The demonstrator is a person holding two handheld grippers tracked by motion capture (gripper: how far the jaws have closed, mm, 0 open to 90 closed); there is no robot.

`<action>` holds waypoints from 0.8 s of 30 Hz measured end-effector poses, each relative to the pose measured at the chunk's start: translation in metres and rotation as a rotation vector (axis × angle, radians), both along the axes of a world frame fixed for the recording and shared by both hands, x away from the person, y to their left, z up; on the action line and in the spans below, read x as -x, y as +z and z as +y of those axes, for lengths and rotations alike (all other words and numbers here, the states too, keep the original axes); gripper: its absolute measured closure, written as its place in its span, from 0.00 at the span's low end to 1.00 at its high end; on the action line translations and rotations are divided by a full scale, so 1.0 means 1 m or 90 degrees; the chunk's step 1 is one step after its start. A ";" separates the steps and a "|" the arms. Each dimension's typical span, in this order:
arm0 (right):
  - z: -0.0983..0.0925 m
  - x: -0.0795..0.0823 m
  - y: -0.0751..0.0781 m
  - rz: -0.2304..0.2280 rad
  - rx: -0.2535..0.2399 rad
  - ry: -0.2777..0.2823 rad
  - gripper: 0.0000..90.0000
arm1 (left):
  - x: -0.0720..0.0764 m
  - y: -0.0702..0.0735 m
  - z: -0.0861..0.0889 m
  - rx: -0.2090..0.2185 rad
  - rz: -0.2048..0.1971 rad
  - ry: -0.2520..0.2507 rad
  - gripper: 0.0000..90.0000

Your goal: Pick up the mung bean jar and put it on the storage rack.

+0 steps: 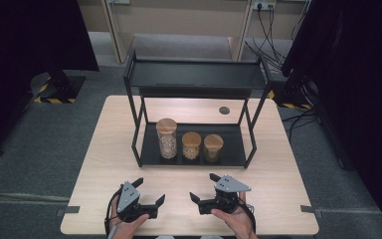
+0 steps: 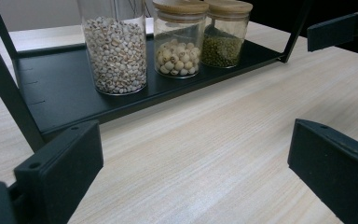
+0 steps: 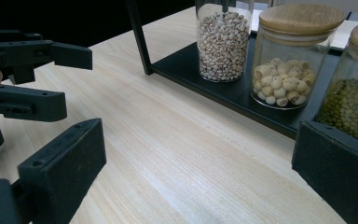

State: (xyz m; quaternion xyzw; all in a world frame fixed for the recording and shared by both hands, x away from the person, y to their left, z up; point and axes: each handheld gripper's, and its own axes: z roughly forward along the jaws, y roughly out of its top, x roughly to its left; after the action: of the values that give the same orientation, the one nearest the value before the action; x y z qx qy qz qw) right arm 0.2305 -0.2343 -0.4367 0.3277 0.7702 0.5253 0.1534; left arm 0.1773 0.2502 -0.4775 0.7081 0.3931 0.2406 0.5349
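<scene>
A black two-shelf rack (image 1: 251, 124) stands at the middle of the wooden table (image 1: 99, 164). Its bottom shelf (image 2: 51, 88) carries three wood-lidded glass jars in a row: a tall jar of pale grains (image 1: 167, 138) (image 2: 115, 51) (image 3: 223, 42), a shorter jar of round white seeds (image 1: 191, 145) (image 2: 177, 44) (image 3: 289, 65), and a jar of green beans (image 1: 213, 148) (image 2: 223, 39) (image 3: 354, 102). My left gripper (image 1: 150, 190) (image 2: 196, 163) is open and empty near the table's front edge. My right gripper (image 1: 203, 186) (image 3: 196, 163), also open and empty, faces it.
The rack's top shelf (image 1: 194, 74) is bare. A round cable hole (image 1: 224, 110) sits in the table behind the rack. Dark curtains (image 1: 358, 74) hang on both sides, and cables (image 1: 271, 45) trail over the floor at the back right.
</scene>
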 end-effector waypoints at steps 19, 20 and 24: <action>-0.001 0.000 0.000 0.001 0.000 -0.004 0.04 | 0.000 0.000 0.000 0.000 0.000 0.001 0.03; -0.001 0.000 0.000 0.000 0.000 -0.004 0.04 | 0.000 0.000 0.000 0.000 0.000 0.001 0.03; -0.002 0.000 0.000 0.000 -0.001 -0.008 0.04 | 0.000 0.000 0.000 0.000 0.000 0.002 0.03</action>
State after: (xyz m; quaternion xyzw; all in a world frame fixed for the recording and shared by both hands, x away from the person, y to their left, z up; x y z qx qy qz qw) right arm 0.2304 -0.2365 -0.4363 0.3328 0.7676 0.5250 0.1563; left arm 0.1771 0.2501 -0.4776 0.7075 0.3939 0.2415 0.5347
